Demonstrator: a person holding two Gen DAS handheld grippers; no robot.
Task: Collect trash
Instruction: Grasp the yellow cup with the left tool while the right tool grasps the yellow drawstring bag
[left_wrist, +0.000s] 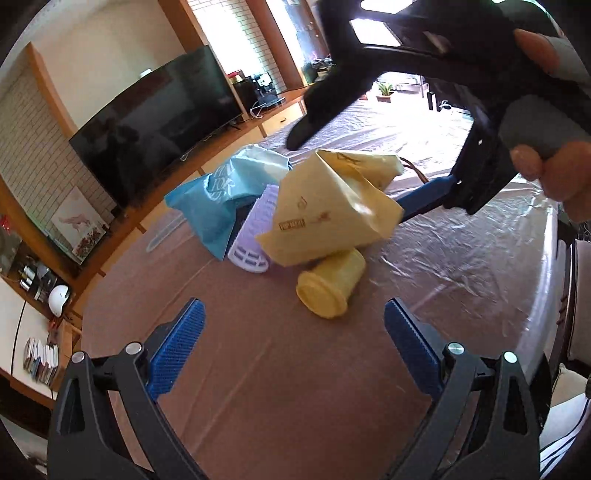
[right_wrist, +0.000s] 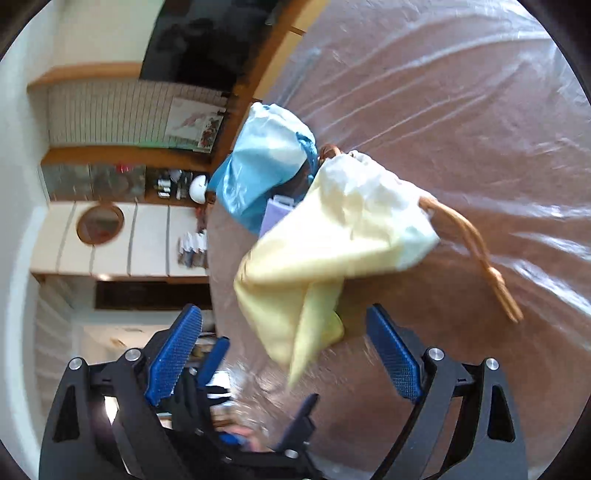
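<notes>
A pile of trash lies on the plastic-covered table (left_wrist: 461, 258): a yellow paper bag (left_wrist: 332, 206), a yellow cup (left_wrist: 330, 286) on its side under it, a lilac container (left_wrist: 255, 229) and a blue plastic bag (left_wrist: 225, 192). My left gripper (left_wrist: 293, 350) is open and empty, just short of the cup. My right gripper (right_wrist: 284, 354) is open, its jaws either side of the yellow bag's (right_wrist: 332, 236) lower corner without closing on it. The blue bag (right_wrist: 262, 173) lies behind the yellow bag. The right gripper also shows in the left wrist view, above and to the right of the pile.
A television (left_wrist: 159, 122) stands on a wooden cabinet (left_wrist: 221, 147) along the wall to the left of the table. A brown cord handle (right_wrist: 487, 266) trails from the yellow bag across the table. A chair (left_wrist: 576, 302) stands at the right edge.
</notes>
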